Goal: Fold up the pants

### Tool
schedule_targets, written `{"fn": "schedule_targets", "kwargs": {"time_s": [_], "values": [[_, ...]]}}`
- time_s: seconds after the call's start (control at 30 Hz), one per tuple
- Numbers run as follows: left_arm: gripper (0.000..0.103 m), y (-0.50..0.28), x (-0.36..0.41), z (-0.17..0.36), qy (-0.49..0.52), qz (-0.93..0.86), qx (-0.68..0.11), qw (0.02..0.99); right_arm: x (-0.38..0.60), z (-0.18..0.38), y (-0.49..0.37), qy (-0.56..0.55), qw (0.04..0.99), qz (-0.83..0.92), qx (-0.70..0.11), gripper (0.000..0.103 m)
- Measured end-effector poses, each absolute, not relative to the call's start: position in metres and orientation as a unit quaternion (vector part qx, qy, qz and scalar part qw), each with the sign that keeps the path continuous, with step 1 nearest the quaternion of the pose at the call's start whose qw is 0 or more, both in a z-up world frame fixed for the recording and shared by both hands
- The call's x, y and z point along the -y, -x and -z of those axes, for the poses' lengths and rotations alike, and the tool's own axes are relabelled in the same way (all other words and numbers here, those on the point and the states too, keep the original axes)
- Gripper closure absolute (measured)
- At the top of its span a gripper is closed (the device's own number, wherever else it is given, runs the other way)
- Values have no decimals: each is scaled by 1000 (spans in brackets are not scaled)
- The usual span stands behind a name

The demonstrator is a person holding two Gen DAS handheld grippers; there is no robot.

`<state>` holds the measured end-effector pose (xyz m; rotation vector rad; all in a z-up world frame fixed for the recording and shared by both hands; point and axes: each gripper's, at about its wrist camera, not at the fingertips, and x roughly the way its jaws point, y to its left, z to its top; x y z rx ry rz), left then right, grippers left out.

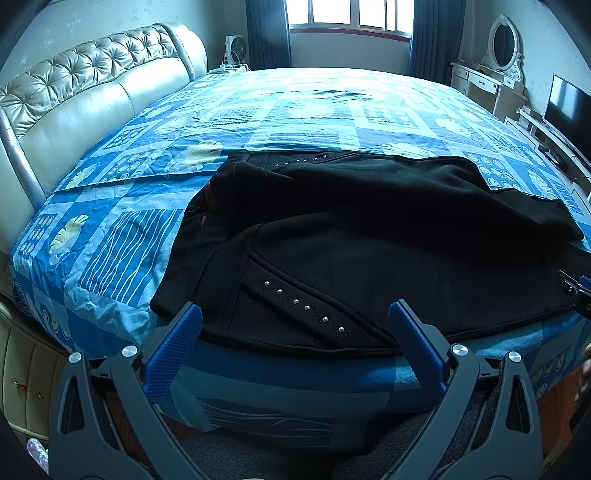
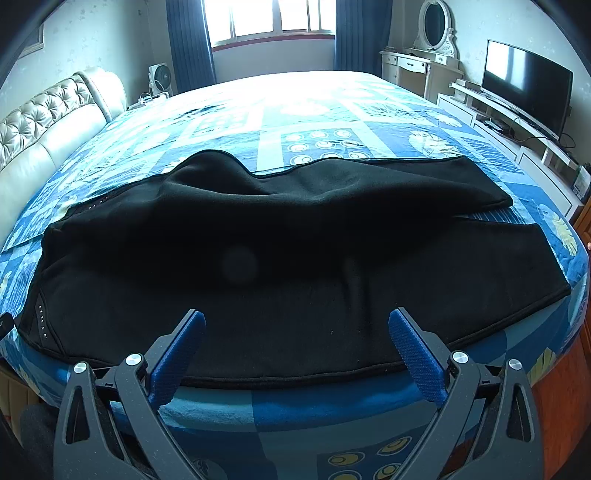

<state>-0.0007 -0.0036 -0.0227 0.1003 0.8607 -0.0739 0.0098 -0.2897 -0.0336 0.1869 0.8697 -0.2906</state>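
Left wrist view: the left gripper (image 1: 295,314) hovers at the near edge of the bed with its blue-padded fingers (image 1: 173,350) spread wide, holding nothing and touching nothing, the pads poised just short of the waistband end of the black pants (image 1: 351,236). A row of small metal studs (image 1: 306,306) runs along the pocket seam between the two fingers. From the right wrist, the right gripper (image 2: 295,317) is likewise spread wide and empty, its blue fingers (image 2: 417,354) framing the near hem of the garment without contact. The pants lie flat across the bedspread (image 2: 303,122), a blue patchwork print, waist toward the left and the two legs reaching right, the far leg bunched into a rumpled ridge. Beyond them, a tufted cream headboard (image 1: 85,85) lines the left side of the bed, a bright window (image 2: 273,18) flanked by dark blue curtains stands at the far wall, and a dressing table (image 2: 421,66) with an oval mirror and a television (image 2: 524,88) sit to the right.
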Motion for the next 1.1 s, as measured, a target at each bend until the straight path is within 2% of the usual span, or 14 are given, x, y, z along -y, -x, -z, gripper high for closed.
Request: {"fn": "schedule_targets", "kwargs": {"time_s": [0.23, 0.63, 0.8, 0.9, 1.1], "values": [[2, 1, 3, 23, -49, 36, -417, 907, 289, 34, -8, -98, 904, 136, -395, 5], [2, 0, 1, 23, -49, 34, -416, 908, 304, 27, -8, -108, 900, 134, -399, 5], [2, -10, -10, 24, -43, 40, -421, 905, 342, 14, -14, -194, 897, 68, -392, 5], [2, -24, -28, 17, -6, 65, -427, 902, 358, 8, -32, -242, 885, -13, -397, 5], [2, -83, -80, 15, 47, 98, -460, 881, 340, -34, -103, -149, 902, -104, -393, 5]]}}
